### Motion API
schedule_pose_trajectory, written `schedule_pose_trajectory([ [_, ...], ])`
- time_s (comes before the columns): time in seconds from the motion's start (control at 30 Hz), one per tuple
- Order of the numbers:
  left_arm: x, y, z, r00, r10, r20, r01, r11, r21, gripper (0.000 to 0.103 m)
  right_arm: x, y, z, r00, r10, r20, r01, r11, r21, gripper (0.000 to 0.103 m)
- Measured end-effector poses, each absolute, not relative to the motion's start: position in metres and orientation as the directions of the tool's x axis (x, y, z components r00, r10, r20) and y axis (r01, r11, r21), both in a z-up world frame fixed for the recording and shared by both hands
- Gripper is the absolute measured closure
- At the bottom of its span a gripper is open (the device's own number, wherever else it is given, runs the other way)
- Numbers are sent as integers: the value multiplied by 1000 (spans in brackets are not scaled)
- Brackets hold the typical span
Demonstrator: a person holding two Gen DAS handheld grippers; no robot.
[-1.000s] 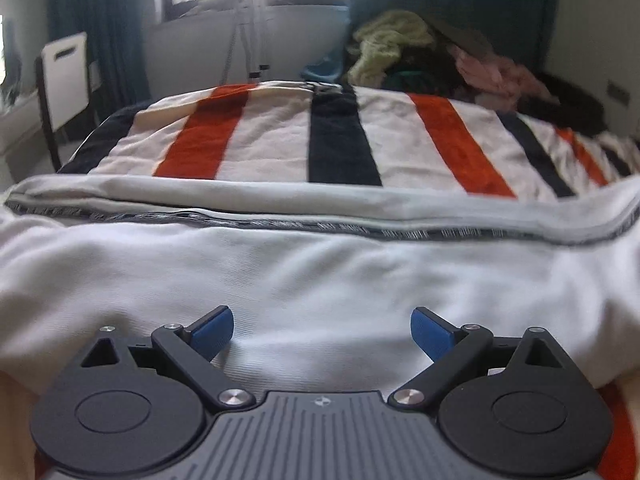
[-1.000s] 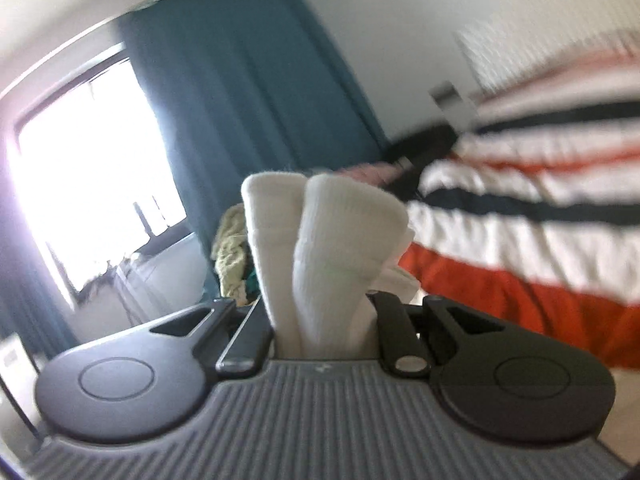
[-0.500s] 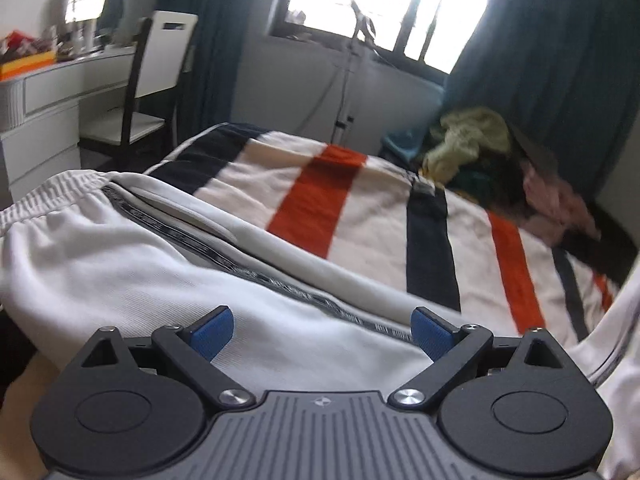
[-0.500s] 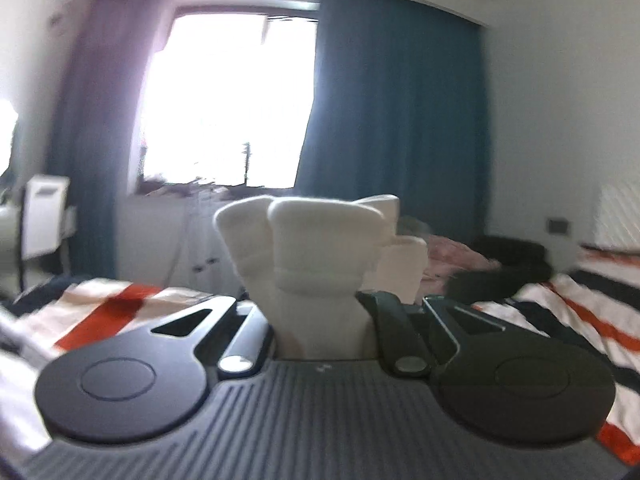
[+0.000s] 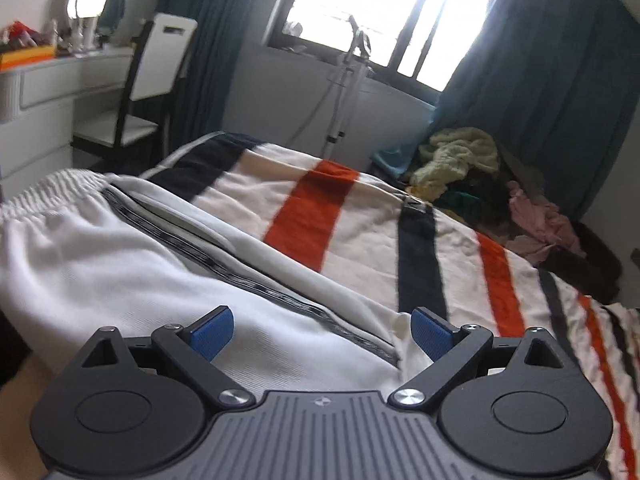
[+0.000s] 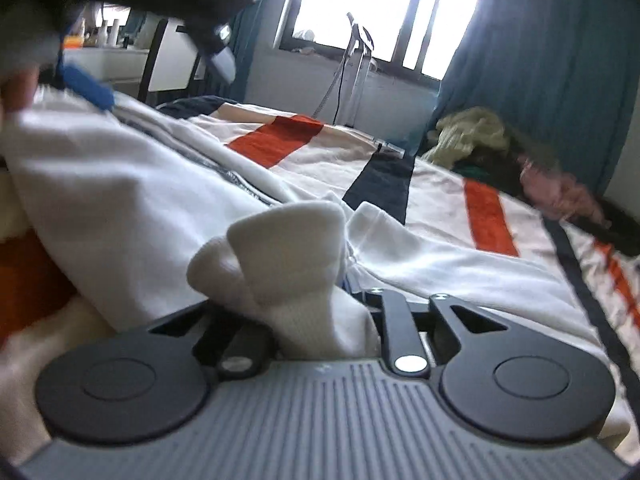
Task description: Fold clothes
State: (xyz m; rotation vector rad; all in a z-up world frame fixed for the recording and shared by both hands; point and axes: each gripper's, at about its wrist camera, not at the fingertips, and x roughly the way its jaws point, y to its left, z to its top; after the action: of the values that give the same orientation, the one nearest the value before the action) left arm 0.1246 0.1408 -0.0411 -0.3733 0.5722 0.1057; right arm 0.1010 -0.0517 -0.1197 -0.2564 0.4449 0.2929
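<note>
White trousers (image 5: pixel 120 264) lie across the striped blanket (image 5: pixel 360 216). Left gripper (image 5: pixel 322 330) stands wide open above them, holding nothing. Right gripper (image 6: pixel 320 312) jaws are opening, the bunched trouser cuff (image 6: pixel 288 248) between them. Clothes pile (image 5: pixel 472 168) beyond; chair (image 5: pixel 160 80) at left.

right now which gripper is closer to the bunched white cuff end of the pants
Right. The right gripper has the bunched white cuff between its opening jaws. The left gripper hovers open over the white pants farther along, holding nothing.
</note>
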Motion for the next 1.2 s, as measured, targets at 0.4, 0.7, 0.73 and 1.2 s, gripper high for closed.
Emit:
schedule_pose_trajectory([
  [0.4,124,112,-65,750,-270,-604,-35,895,-445,7,40,-130,-69,731,417,-540,-438,894,97,24],
  [0.7,118,82,-85,683,-309,-662,14,912,-411,14,38,-216,-65,870,218,-443,-131,967,219,54],
  [0.73,118,79,-87,683,-310,-662,23,914,-404,15,40,-222,-69,878,164,-450,-84,978,193,64],
  [1.2,126,37,-106,654,-238,-718,119,970,-212,21,62,-249,-116,813,92,-574,73,964,257,75],
])
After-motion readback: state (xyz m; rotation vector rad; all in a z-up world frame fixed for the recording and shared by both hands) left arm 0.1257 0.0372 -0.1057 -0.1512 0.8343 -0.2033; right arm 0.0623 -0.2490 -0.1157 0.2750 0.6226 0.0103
